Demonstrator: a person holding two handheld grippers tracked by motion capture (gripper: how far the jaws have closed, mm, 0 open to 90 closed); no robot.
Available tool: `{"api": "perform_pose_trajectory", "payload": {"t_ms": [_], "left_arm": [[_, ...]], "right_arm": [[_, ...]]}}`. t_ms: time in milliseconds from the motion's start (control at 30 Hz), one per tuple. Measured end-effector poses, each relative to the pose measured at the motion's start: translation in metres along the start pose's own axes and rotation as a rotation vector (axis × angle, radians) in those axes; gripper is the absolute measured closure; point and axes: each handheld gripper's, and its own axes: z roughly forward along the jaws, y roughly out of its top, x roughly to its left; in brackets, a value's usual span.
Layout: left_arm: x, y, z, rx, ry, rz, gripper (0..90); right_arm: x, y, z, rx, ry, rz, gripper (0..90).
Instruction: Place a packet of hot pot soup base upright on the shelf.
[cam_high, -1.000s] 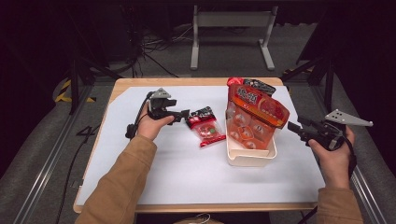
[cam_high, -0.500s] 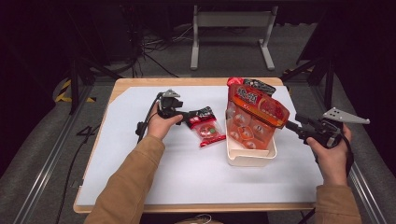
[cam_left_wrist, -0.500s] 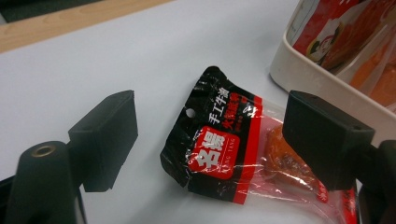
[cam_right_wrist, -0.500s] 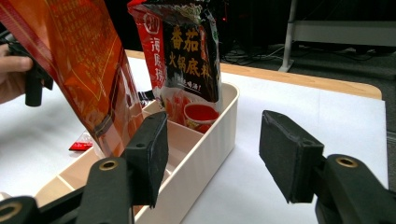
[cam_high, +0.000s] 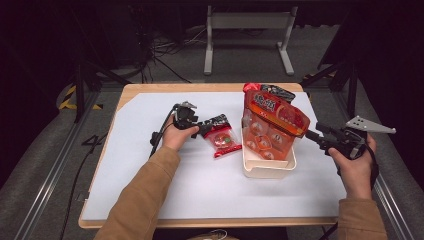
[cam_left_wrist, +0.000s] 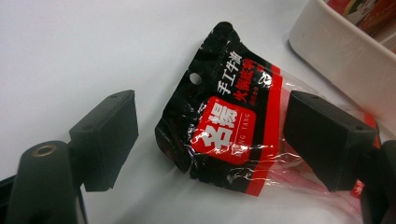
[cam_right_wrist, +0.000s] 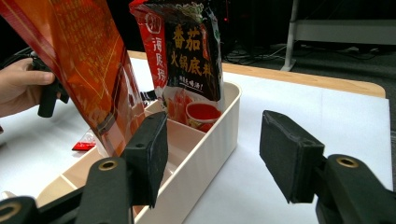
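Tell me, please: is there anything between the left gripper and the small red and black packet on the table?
Nothing visible. The left gripper has its open jaws on either side of the packet, which lies flat on the white table, with no pad pressing it.

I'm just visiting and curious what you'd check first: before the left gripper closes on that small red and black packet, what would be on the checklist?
1. Left gripper jaws open: ok, both black pads stand apart.
2. Small red and black plastic packet between the jaws: ok, one pad on each side of its black top end.
3. Pads pressing on the packet: not ok yet; the left pad is clear of it, and contact at the right pad cannot be told.
4. Packet lying flat on the white table sheet: ok.
5. Cream plastic bin has room: ok, open compartments beside the large orange pouch.
6. Right gripper out of the way: ok, open beside the bin, holding nothing.
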Motion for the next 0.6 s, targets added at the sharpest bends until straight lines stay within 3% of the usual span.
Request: {"api": "perform_pose_trajectory", "payload": {"t_ms": [367, 600], "left_arm": [[0.002, -0.006, 0.012, 0.025, -0.035, -0.031, 19.9], [-0.003, -0.006, 0.015, 0.013, -0.045, -0.003, 23.6]], "right_arm": [[0.001, -0.001, 0.003, 0.01, 0.002, -0.005, 41.7], [0.001, -0.001, 0.003, 0.008, 0.003, -0.002, 41.4]]}}
